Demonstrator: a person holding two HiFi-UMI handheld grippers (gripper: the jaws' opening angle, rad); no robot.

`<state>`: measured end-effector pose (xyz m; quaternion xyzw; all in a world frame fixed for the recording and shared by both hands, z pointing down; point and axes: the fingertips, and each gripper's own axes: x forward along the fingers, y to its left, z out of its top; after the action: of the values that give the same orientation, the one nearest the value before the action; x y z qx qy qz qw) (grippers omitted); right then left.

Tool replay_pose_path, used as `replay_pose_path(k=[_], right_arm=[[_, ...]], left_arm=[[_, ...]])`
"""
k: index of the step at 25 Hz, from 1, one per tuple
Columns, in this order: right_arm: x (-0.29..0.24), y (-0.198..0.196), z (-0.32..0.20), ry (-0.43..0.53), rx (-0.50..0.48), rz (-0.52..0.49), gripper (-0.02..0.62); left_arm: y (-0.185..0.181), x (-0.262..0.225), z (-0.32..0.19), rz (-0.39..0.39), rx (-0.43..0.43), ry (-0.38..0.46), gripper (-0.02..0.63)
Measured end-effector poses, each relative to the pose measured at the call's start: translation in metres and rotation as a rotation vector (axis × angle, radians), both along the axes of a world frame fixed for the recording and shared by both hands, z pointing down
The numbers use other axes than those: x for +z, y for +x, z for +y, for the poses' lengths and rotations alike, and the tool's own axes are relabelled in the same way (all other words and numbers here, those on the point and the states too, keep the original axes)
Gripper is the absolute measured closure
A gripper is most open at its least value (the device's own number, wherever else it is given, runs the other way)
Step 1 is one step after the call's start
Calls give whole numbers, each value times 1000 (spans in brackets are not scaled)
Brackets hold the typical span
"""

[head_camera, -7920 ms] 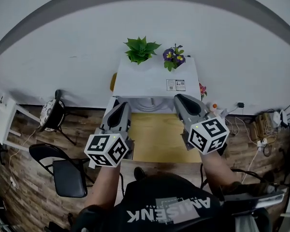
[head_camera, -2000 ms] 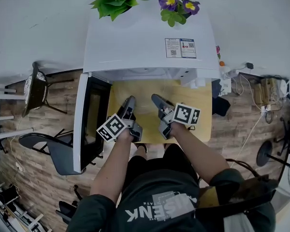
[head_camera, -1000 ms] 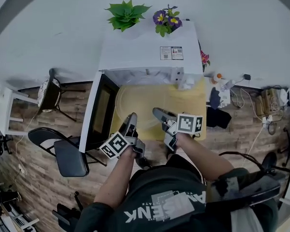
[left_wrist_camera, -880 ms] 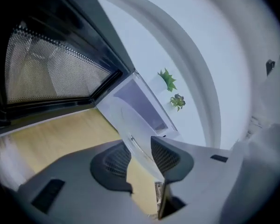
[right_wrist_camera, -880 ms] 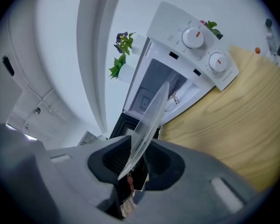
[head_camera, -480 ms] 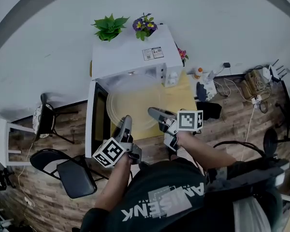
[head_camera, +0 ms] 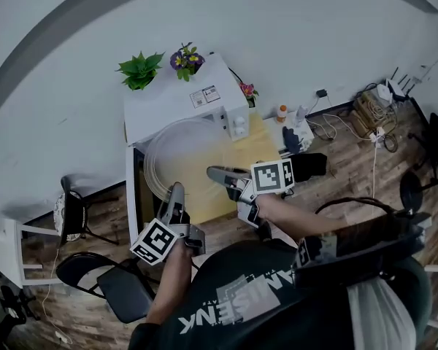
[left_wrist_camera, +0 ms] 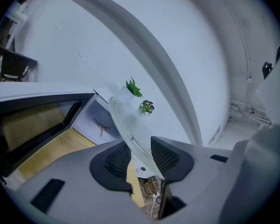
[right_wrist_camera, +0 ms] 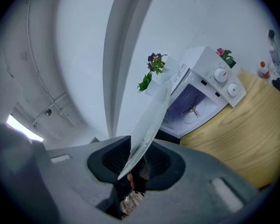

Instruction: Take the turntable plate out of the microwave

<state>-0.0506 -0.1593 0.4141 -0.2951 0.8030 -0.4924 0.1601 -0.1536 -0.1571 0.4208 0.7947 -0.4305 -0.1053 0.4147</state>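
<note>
Lifted higher, turntable plate (head_camera: 177, 148) is pinched by left tongs (head_camera: 176, 192) and right tongs (head_camera: 214, 173).

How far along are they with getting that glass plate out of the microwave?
Done: the clear round glass turntable plate is out of the white microwave, whose open cavity shows only its drive hub. In hand: the left gripper and right gripper each clamp jaws on its rim, holding it in the air. Left: setting it down, probably on the wooden table.
</note>
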Motion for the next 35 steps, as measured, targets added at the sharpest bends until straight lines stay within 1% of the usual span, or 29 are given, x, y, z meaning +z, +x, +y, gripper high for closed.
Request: replay_pose_path(k=[4,14,19,28,35], right_arm=[[-4,-3,4,0,-5,-17,502],[-20,-7,-2,47,-13,15,500],[-24,-9,-4,56,-17,12,499],[-25,-9,-7,61,-25,12,497],[-24,-9,-6,62,-34,8,497]], left_arm=[[-3,-6,4,-20,5,9,472],[-7,-21,-1,-9,-9,51,472],[-10,-27,-5,-23,-14,75,472],[-10,-28,-6,-32,-25,78,472],[-8,-27,-3,-23,-28,71,472]])
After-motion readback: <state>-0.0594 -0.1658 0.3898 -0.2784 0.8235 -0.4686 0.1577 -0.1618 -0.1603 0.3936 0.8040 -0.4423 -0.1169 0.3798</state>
